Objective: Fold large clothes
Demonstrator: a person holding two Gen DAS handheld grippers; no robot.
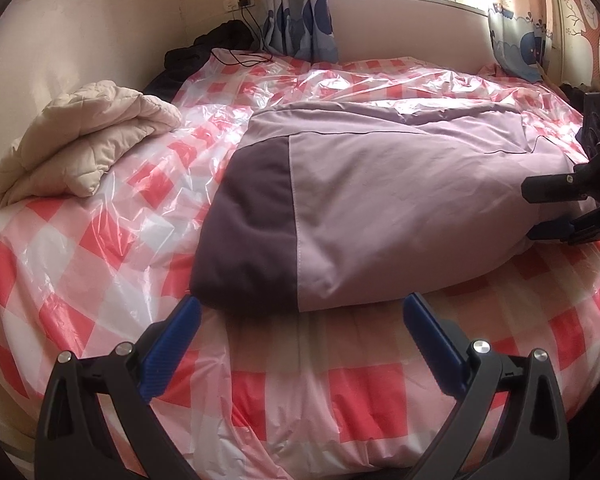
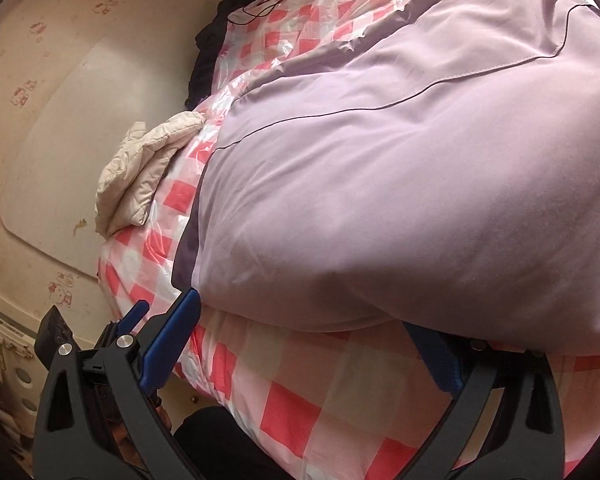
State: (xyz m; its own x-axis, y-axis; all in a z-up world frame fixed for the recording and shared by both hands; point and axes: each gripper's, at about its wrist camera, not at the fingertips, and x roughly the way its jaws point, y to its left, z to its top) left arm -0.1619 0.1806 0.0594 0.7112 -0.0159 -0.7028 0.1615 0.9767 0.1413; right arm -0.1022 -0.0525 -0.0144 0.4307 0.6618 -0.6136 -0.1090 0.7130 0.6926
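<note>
A large padded lilac garment (image 1: 400, 208) with a dark purple panel (image 1: 252, 232) lies folded on the bed; it fills the right wrist view (image 2: 400, 184). My left gripper (image 1: 302, 316) is open and empty just in front of the garment's near edge. My right gripper (image 2: 308, 320) is open at the garment's right end, one blue finger (image 2: 440, 356) tucked under the fabric. It also shows at the right edge of the left wrist view (image 1: 556, 208), jaws apart around the garment's end.
The bed (image 1: 100, 260) has a red-and-white checked sheet under clear plastic. A folded cream quilted garment (image 1: 84, 148) lies at the left. Dark clothes (image 1: 204, 52) and a charger cable (image 1: 240, 58) sit by the wall. Curtains (image 1: 296, 12) hang behind.
</note>
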